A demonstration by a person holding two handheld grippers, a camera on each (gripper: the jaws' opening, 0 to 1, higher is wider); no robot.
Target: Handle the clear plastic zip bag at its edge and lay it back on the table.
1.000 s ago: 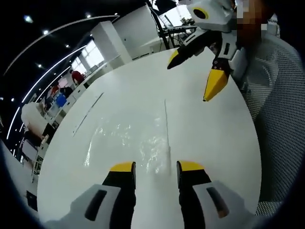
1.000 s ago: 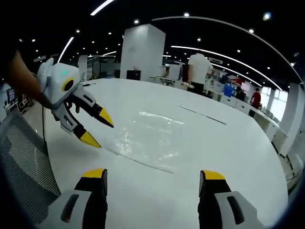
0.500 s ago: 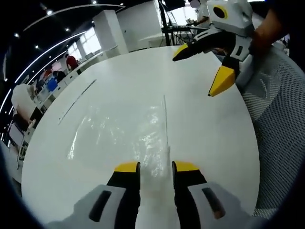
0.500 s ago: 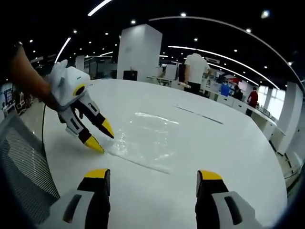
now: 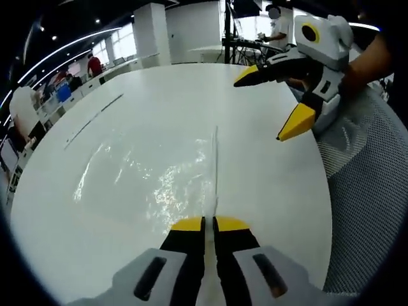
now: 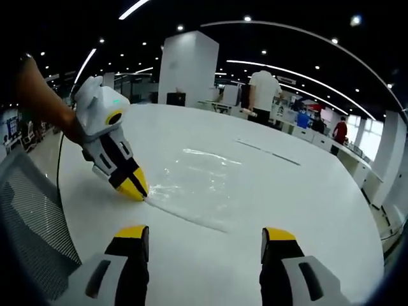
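Step in hand: your left gripper (image 5: 209, 224) has its yellow tips pressed together on the near end of the zip bag (image 5: 156, 175), right at the zip strip that runs straight ahead from the tips. I judge this to be the edge grasp, with lifting and laying back still to come.
Left claw: pinching the bag's edge; in the right gripper view it (image 6: 134, 185) meets the bag (image 6: 201, 185) at its near-left corner, tips down on the table (image 6: 306, 191).
Right claw: your right gripper (image 6: 204, 234) is spread wide and holds nothing; it hovers over bare table just short of the bag's zip edge. In the left gripper view it (image 5: 271, 102) hangs ahead and to the right of your left tips.
Bag position: flat on the white table (image 5: 166, 95), spreading ahead and to the left of the left claw.
Bag contents: it looks empty; only creases and glare show through the clear film.
Next move: probably a gentle lift by the pinched edge; thin film may slip or sag, so keep the pinch firm.
Chair: a mesh chair (image 5: 373, 210) sits to the right of the left claw.
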